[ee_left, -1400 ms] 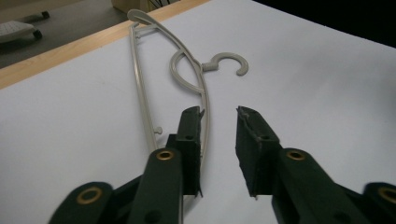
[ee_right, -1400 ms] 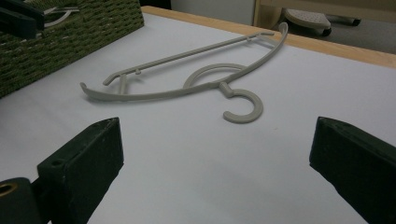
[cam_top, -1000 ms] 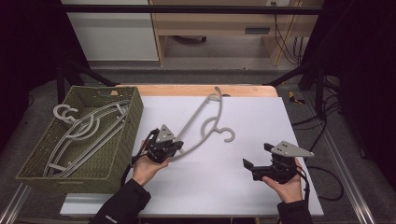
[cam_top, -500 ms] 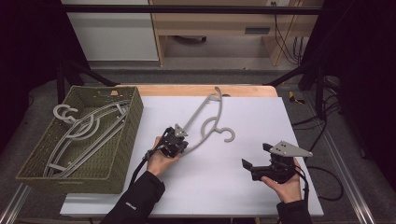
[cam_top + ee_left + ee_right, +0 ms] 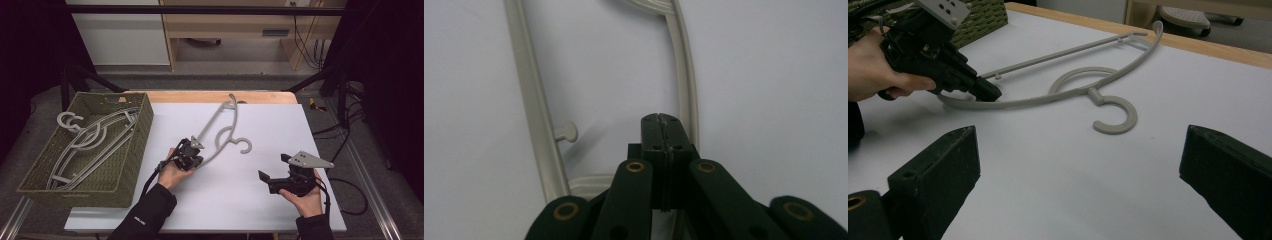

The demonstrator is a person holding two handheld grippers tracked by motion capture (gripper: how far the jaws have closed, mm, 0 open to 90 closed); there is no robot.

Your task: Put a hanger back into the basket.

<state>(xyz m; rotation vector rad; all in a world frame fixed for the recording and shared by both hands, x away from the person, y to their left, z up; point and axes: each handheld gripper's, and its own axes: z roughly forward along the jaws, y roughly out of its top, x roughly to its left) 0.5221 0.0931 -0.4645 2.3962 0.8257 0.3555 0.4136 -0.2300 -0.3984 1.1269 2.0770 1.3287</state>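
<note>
Left tool: clamped on hanger | right tool: wide, empty

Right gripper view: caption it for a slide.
Left gripper pinches the end of a grey hanger lying on the white table; right gripper's fingers wide open.

Overhead light is even on the white counter; surroundings are dark. Soft, short shadows under the hanger. Left gripper view: dim, bluish, near fingers slightly soft. Right gripper view: foreground fingers blurred.
</note>
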